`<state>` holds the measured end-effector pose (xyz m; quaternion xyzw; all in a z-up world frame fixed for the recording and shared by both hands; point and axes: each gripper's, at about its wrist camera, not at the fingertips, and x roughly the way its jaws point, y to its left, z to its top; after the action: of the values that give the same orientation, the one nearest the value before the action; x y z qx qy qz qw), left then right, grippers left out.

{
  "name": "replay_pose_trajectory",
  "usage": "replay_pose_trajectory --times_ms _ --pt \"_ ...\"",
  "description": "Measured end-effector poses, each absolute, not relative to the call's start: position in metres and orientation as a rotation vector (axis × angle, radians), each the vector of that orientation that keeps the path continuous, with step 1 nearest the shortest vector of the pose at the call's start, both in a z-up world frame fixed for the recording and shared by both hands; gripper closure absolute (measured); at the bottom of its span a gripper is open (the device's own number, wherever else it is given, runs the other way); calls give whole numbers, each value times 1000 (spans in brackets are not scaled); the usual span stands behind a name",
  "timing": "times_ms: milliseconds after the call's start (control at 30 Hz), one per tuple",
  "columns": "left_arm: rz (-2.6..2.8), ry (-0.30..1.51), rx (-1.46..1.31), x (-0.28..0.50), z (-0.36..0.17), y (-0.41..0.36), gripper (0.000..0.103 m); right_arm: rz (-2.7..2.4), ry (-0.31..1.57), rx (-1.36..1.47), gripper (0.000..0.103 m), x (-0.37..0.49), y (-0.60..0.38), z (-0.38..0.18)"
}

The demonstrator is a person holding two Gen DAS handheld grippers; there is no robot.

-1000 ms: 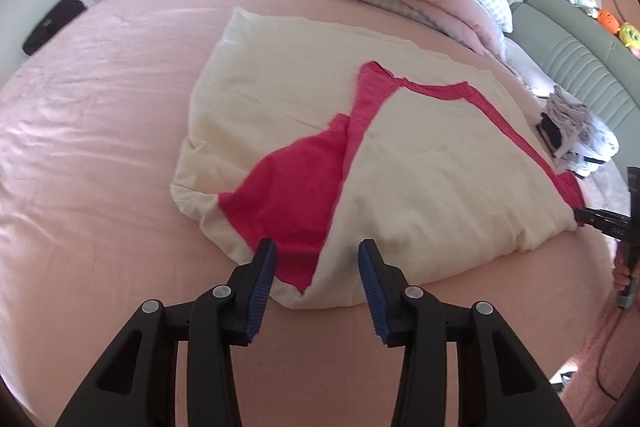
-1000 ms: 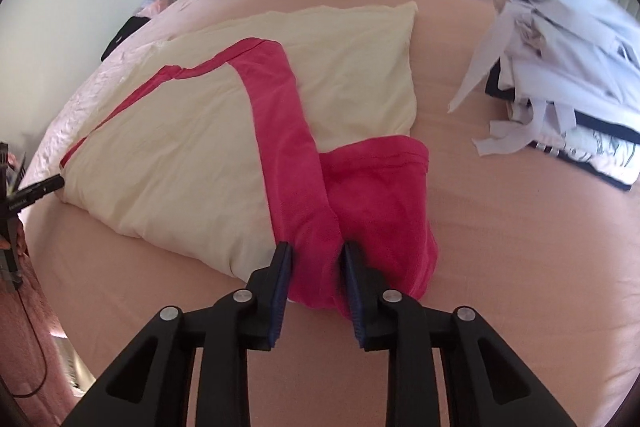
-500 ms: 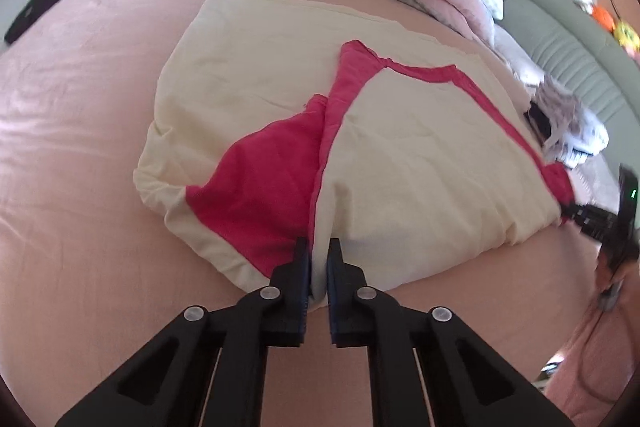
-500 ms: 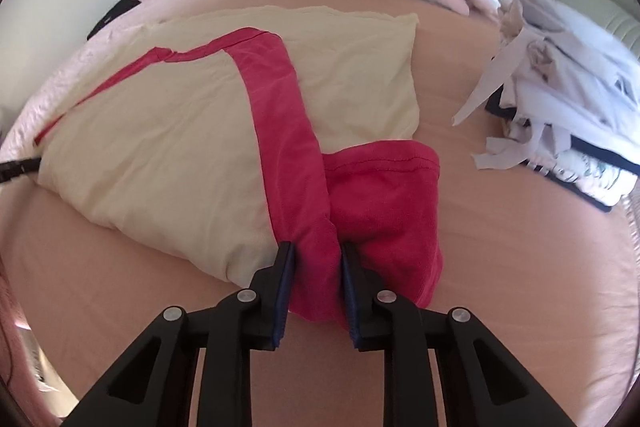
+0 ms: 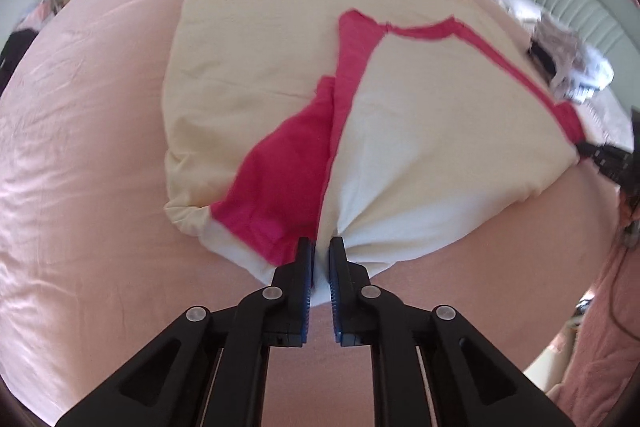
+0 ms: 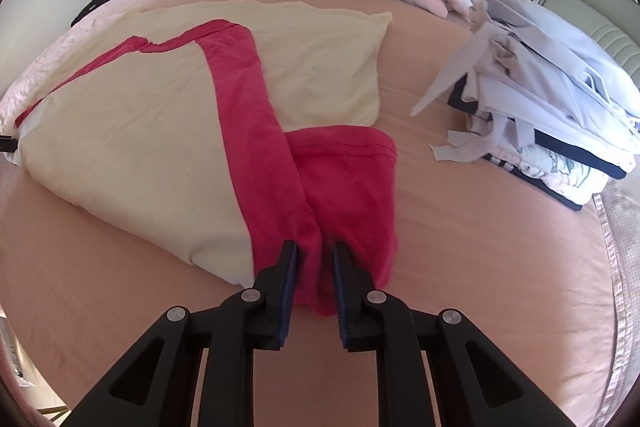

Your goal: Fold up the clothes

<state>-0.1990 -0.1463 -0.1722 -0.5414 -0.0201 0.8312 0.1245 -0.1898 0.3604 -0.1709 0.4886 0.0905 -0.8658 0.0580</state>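
Cream-and-red garment (image 5: pixel 420 131) lies spread on the pink bed (image 5: pixel 80 147), its near hem toward both tools. Left gripper (image 5: pixel 319 259): jaws opening a little, yet the pads still pinch the cream hem beside the red panel. Right gripper (image 6: pixel 314 267): jaws clamped on the bunched red sleeve (image 6: pixel 344 187) at the garment's other corner; a pile of folded clothes (image 6: pixel 552 115) sits apart on the right.

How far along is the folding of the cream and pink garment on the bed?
Done: the cream and pink garment lies partly folded on the bed, beside a pile of other clothes. In hand: the left gripper pinches its cream edge, jaws easing slightly; the right gripper clamps the pink sleeve end. Left: the next fold.
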Motion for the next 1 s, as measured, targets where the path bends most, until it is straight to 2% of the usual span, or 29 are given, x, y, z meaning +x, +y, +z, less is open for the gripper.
replay_pose_trajectory --times_ms 67,133,167,200,267,367,533,667,800,833,1000 --pt "2454 -101 -1532 -193 -155 -151 94 -2661 118 1467 81 -188 372 -158" --pt "2523 -80 -1426 -188 -134 -146 88 -2697 -64 1359 77 -183 377 -136" --pt "2548 -72 -1367 -186 -125 -139 77 -2702 -140 1293 77 -181 376 -126" --pt "2559 -74 -1307 -188 -120 -129 58 -2698 -192 1240 77 -180 372 -117" --pt "2560 -79 -1192 -196 -117 -101 38 -2640 -112 1225 74 -188 341 -115" --pt "2517 38 -1214 -213 -144 -44 38 -2550 119 1277 74 -207 276 -135" --pt "2417 301 -1348 -226 -199 19 37 -2434 311 1375 74 -225 205 -182" --pt "2303 401 -1344 -213 -199 -6 33 -2400 396 1370 78 -217 233 -189" --pt "2229 706 -1405 -205 -200 -20 32 -2418 413 1460 78 -212 297 -184" --pt "2233 679 -1416 -205 -195 -26 32 -2400 371 1481 78 -211 310 -181" --pt "2344 293 -1291 -220 -168 -34 32 -2502 287 1461 74 -212 321 -157"
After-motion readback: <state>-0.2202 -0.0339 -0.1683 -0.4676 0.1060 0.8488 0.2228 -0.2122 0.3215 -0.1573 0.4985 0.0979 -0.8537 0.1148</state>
